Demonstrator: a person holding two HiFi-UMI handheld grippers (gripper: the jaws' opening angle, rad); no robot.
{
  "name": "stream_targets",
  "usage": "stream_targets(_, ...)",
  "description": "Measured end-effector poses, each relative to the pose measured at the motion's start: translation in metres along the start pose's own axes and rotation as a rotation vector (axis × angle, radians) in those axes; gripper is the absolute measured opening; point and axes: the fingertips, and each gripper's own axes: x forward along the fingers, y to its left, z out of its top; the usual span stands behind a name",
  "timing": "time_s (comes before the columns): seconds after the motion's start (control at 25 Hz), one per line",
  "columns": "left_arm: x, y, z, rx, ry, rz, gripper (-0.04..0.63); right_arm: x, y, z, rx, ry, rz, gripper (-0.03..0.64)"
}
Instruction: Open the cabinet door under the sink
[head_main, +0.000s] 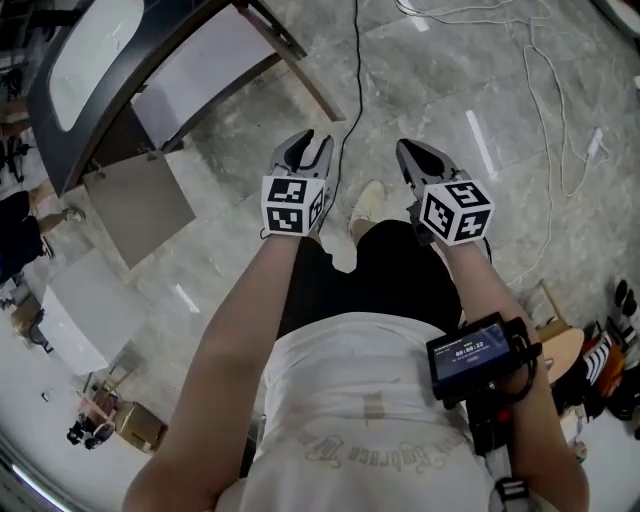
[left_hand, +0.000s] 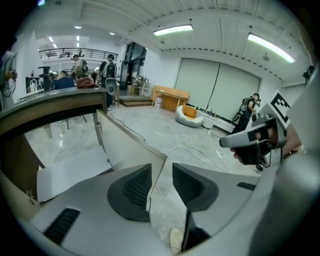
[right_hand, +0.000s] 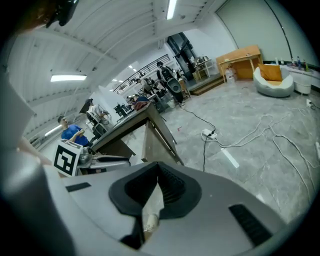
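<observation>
Standing over a grey marble floor (head_main: 440, 70), the person holds both tools out ahead at about the same height, side by side and near each other. The left gripper (head_main: 308, 140) has its jaws apart with a clear gap between the dark ribbed pads (left_hand: 137, 187), and nothing is pressed by them; in the left gripper view the far edge of the cabinet door (head_main: 138, 205) lines up with that gap, but the head view shows the door well apart from the tool, off to its left. The right gripper (head_main: 408, 150) has its jaws drawn together so that the tips meet, and nothing is held between them. The cabinet door is a tan panel standing swung open, out from the unit beneath the sink (head_main: 95, 40), whose pale basin sits in a dark countertop at the upper left of the head view. A white panel (head_main: 95, 305) lies lower left of the door; what it belongs to I cannot tell. A black cable (head_main: 355, 80) runs across the floor between the two tools, and white cables (head_main: 545, 90) loop to the right. A light shoe (head_main: 368, 203) shows below the tools, and a small screen unit (head_main: 470, 352) is strapped on the person's right forearm.
</observation>
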Motion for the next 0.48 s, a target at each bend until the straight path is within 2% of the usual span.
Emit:
stream_targets(0.2,-0.039,0.014,0.009,-0.036,-0.033,0.04,0.132,0.012,0.023,0.023,-0.082,0.02,0.047,0.014)
stream_targets(0.32,-0.073,0.019,0.008,-0.065,-0.037,0.027,0.132,0.008,0.044,0.025,-0.096,0.038,0.052,0.014)
stream_targets(0.48,-0.127,0.039,0.037,-0.087,-0.124,0.033,0.132,0.007,0.093,0.05,-0.175,0.027,0.129,0.014)
